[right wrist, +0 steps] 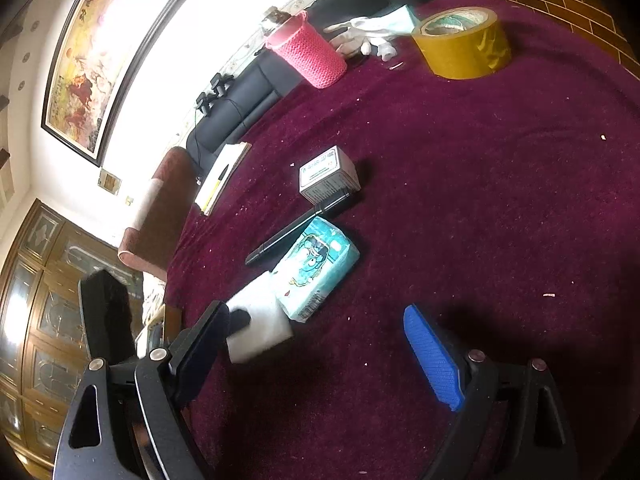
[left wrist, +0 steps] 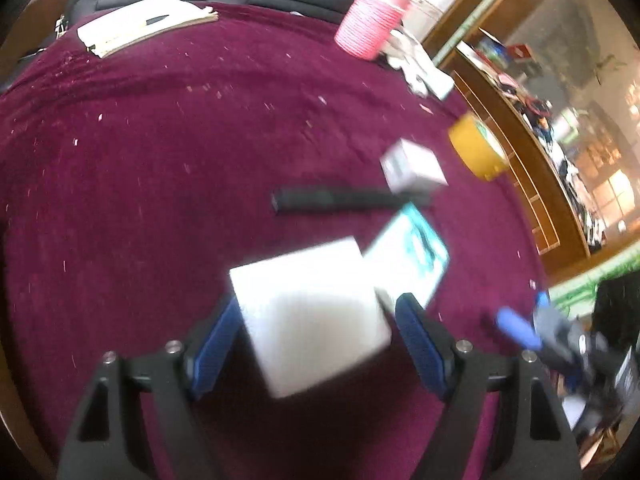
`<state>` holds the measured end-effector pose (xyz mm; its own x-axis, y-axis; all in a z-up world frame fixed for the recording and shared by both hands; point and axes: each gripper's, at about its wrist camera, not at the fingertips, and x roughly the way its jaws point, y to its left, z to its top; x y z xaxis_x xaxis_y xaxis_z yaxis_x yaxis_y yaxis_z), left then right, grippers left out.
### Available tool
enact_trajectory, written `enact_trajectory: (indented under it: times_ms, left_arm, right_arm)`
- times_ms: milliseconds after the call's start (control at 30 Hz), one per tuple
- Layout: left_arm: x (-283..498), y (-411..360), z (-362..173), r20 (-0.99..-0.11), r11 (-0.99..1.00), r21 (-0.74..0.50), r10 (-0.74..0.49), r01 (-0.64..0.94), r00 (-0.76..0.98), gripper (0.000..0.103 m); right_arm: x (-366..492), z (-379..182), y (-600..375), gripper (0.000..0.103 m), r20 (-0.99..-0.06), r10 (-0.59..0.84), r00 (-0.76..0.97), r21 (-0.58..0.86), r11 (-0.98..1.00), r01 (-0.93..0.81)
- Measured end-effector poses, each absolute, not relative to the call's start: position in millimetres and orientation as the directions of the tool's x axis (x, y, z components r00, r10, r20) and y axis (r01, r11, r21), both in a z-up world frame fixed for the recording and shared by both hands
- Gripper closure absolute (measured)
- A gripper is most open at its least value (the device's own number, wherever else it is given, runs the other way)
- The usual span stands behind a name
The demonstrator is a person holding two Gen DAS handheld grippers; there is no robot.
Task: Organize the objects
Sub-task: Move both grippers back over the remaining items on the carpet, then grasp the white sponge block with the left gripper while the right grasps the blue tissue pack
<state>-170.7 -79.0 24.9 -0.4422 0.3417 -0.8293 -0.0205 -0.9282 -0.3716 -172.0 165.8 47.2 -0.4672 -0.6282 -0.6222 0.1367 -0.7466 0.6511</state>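
Resting on the maroon cloth [right wrist: 460, 184], the tissue pack [right wrist: 316, 270] anchors a row: pen [right wrist: 296, 230] just behind it, small grey box [right wrist: 326, 176] beyond that. A white block [left wrist: 312, 320] sits between the left gripper's [left wrist: 320, 320] wide-spread jaws; whether they grip it is unclear. The right gripper [right wrist: 320, 328] is spread wide with nothing in it, near the pack.

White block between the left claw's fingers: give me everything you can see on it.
The white block is a plain, matte, foam-like cuboid with no markings visible. It sits between the left claw's blue pads, tilted; the left wrist view is too blurred to confirm contact. In the right wrist view it rests on the maroon tablecloth, one end against the teal tissue pack, with a black fingertip over its near side.
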Motion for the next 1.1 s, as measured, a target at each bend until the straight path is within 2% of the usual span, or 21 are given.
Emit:
enact_trajectory:
  times_ms: [167,300,367,433,500,667,833,867,900,1000,1100]
  left_arm:
    - [-158.2,-56.6,27.4,-0.854,-0.969,-0.244,0.23,-0.032,-0.466,0.025]
    - [-149.4,-23.0,28.6,-0.889,-0.981,-0.079,0.15,-0.177,-0.433,0.025]
    - [-134.7,-4.1,27.6,-0.912,-0.963,-0.051,0.152,-0.263,-0.382,0.025]
    - [-119.1,8.2,29.4,-0.925,-0.943,-0.077,0.189,-0.324,-0.331,0.025]
    - [-101.0,11.1,40.3,-0.912,-0.928,-0.079,0.215,-0.364,-0.351,0.025]
    - [-114.8,-12.0,58.6,-0.887,-0.969,-0.02,0.131,-0.246,-0.443,0.024]
    - [-129.5,4.0,37.5,-0.914,-0.962,0.041,0.072,-0.27,-0.398,0.024]
    - [-131.3,10.8,33.7,-0.916,-0.955,0.082,0.04,-0.283,-0.4,0.021]
    - [-131.6,16.0,31.5,-0.909,-0.949,0.115,0.018,-0.293,-0.417,0.011]
    - [-136.0,29.5,24.7,-0.896,-0.938,0.183,-0.036,-0.293,-0.443,0.01]
    - [-146.1,30.8,19.5,-0.891,-0.954,0.166,-0.036,-0.251,-0.453,0.008]
  right_arm:
    - [-172.7,46.5,169.6,0.011,-0.622,-0.621,-0.477,0.654,-0.747,0.119]
    - [-174.8,45.8,174.9,0.011,-0.621,-0.618,-0.483,0.66,-0.744,0.103]
    - [-174.8,46.0,177.0,0.011,-0.616,-0.621,-0.484,0.666,-0.739,0.101]
    - [-174.4,47.7,179.2,0.011,-0.609,-0.624,-0.489,0.672,-0.734,0.1]
    - [-173.8,49.6,181.1,0.011,-0.602,-0.625,-0.497,0.677,-0.729,0.098]
    - [-173.4,50.5,181.6,0.011,-0.599,-0.625,-0.501,0.678,-0.728,0.097]
    - [-175.6,48.5,186.1,0.011,-0.604,-0.614,-0.508,0.678,-0.731,0.077]
    - [-175.9,48.3,186.5,0.011,-0.603,-0.614,-0.509,0.679,-0.73,0.075]
    - [-176.3,48.5,186.3,0.011,-0.604,-0.613,-0.509,0.678,-0.731,0.076]
    - [-176.4,47.9,186.8,0.01,-0.605,-0.614,-0.507,0.677,-0.732,0.078]
    - [-176.4,47.9,189.3,0.01,-0.606,-0.609,-0.512,0.675,-0.734,0.075]
